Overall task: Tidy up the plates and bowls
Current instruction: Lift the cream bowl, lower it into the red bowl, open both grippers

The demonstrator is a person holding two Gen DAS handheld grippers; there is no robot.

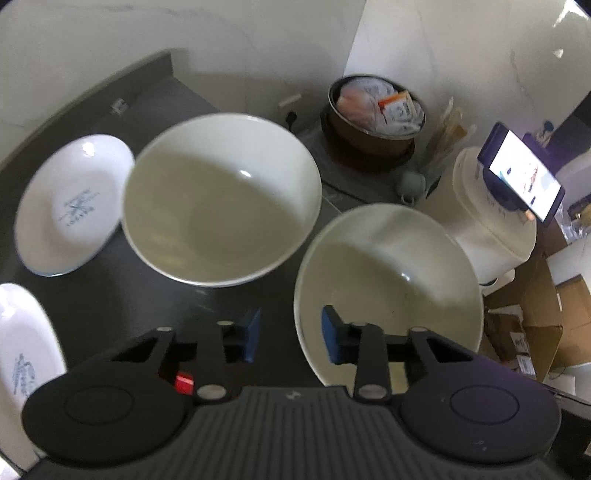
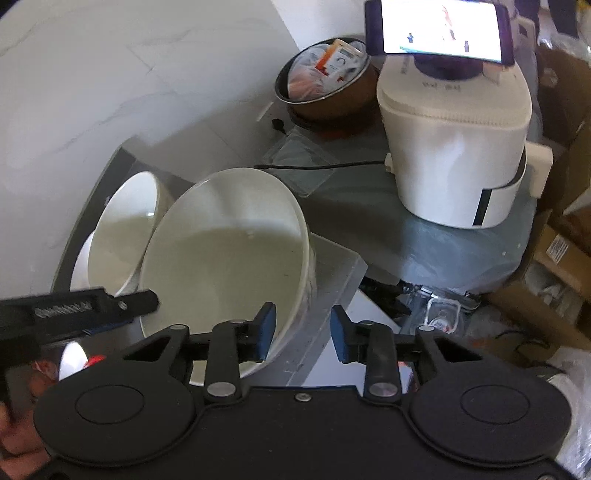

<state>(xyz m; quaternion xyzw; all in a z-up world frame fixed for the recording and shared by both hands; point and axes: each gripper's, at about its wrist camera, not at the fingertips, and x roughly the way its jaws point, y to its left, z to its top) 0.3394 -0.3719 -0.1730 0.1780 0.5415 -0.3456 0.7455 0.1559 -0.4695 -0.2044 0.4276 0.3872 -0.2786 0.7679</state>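
On the dark counter (image 1: 122,295) we count two bowls and two plates, all white. Both bowls sit upright with mouths facing up; being round, neither has a long axis. We see the far bowl (image 1: 221,199) near the middle of the counter, and the near bowl (image 1: 388,291) just beside it, toward the counter's right edge; we cannot tell whether their rims touch. One plate (image 1: 70,206) lies face up left of the far bowl, its printed mark in the centre, its rim close against that bowl. A second plate (image 1: 22,350) is cut off at the lower left corner of the left wrist view, well apart from the bowls. Our left gripper (image 1: 291,339) has its jaws apart, and the rim of the near bowl sits between the blue pads without being pinched. Our right gripper (image 2: 303,332) also has its jaws apart, straddling the opposite rim of the same bowl (image 2: 225,258); one pad lies inside the bowl, the other outside. Beyond the bowls we note one white appliance (image 2: 454,147) carrying one lit phone (image 2: 439,29), and one brown pot (image 2: 325,81) filled with packets.
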